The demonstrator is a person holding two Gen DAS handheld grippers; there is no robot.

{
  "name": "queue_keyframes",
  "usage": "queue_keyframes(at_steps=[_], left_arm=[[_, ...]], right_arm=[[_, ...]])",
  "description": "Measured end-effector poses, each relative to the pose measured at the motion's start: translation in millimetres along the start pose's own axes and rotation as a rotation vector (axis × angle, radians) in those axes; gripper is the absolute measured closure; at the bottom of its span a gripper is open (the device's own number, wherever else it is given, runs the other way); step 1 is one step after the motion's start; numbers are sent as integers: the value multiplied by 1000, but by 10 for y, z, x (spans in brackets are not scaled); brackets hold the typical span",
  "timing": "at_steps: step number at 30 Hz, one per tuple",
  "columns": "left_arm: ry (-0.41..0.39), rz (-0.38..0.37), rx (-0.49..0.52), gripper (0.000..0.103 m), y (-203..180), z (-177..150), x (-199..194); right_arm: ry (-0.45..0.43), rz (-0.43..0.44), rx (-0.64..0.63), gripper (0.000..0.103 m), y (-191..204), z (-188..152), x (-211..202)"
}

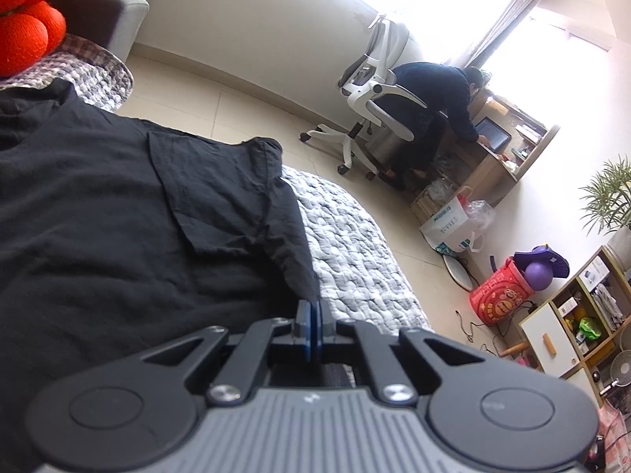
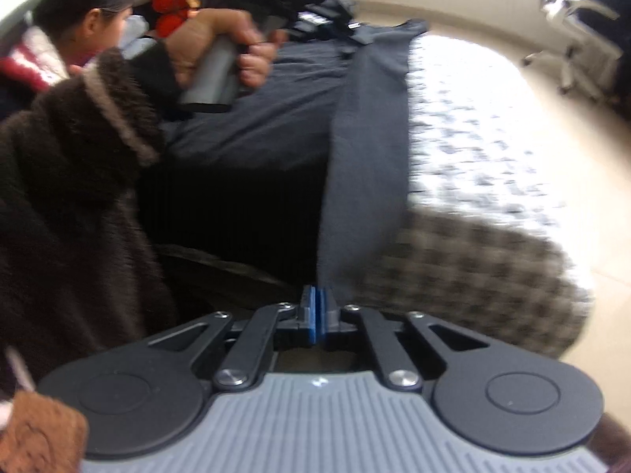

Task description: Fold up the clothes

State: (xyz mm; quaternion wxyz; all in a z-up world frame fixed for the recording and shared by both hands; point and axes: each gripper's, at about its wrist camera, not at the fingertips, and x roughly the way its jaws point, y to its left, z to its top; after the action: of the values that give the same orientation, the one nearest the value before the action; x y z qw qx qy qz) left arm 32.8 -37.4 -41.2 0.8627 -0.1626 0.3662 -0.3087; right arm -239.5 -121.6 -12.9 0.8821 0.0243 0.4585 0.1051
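A black shirt (image 1: 118,205) lies spread over a grey-and-white quilted bed cover (image 1: 355,244), filling most of the bed's top; its collar end reaches toward the far edge. The left tongs (image 1: 314,309) are clenched on the shirt's near hem, blue pads pressed together with cloth pinched between them. The right tongs (image 2: 318,299) are likewise clenched on a strip of the dark fabric (image 2: 366,149), which runs taut from the pads away along the shirt's right edge; this view is blurred.

In the right wrist view, the person's left hand (image 2: 221,51) grips the grey handle of the other tool above the shirt, and a brown fleecy sleeve (image 2: 71,149) crowds the left side. A checked brown cushion (image 2: 473,276) sits beside the tongs on the right, touching the quilt.

Orange plush balls (image 1: 27,12) rest at the bed's far corner near a grey armchair (image 1: 106,12). Across the tiled floor, another person (image 1: 437,110) sits on a white office chair (image 1: 370,90) at a wooden desk (image 1: 508,146). A red bag (image 1: 499,295), a purple ball (image 1: 538,276) and a shelf unit (image 1: 579,315) stand well apart from the bed.
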Motion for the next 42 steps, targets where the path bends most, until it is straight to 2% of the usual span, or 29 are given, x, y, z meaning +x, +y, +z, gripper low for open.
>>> queue_keyframes(at_steps=[2,4,11,20,21,22,24,27,32,37,42], left_arm=[[0,7,-4,101,43,12,-4],[7,10,-13,100,90,19,0],[7,26,-66,100,261,82,-17],[15,52,-124,81,449,156,33],[15,56,-133,77,475,168,40],[14,59,-145,74,503,184,50],[16,62,-170,73,563,210,75],[15,71,-203,73,659,249,116],[-40,146,-245,75,792,332,195],[-12,165,-270,75,896,428,387],[31,114,-263,76,886,479,568]], right_arm=[[4,78,-18,93,93,28,1],[2,88,-55,92,176,64,-9],[-23,20,-40,90,44,229,-2],[-75,-8,9,89,-348,416,112],[-81,-5,12,86,-381,459,133],[-86,-7,13,77,-410,502,152],[-97,-13,11,66,-453,600,187],[-112,-17,9,66,-504,767,248],[-138,-22,19,66,-599,1111,406],[-165,-22,50,66,-782,1530,657],[-200,-29,118,66,-1053,1862,947]])
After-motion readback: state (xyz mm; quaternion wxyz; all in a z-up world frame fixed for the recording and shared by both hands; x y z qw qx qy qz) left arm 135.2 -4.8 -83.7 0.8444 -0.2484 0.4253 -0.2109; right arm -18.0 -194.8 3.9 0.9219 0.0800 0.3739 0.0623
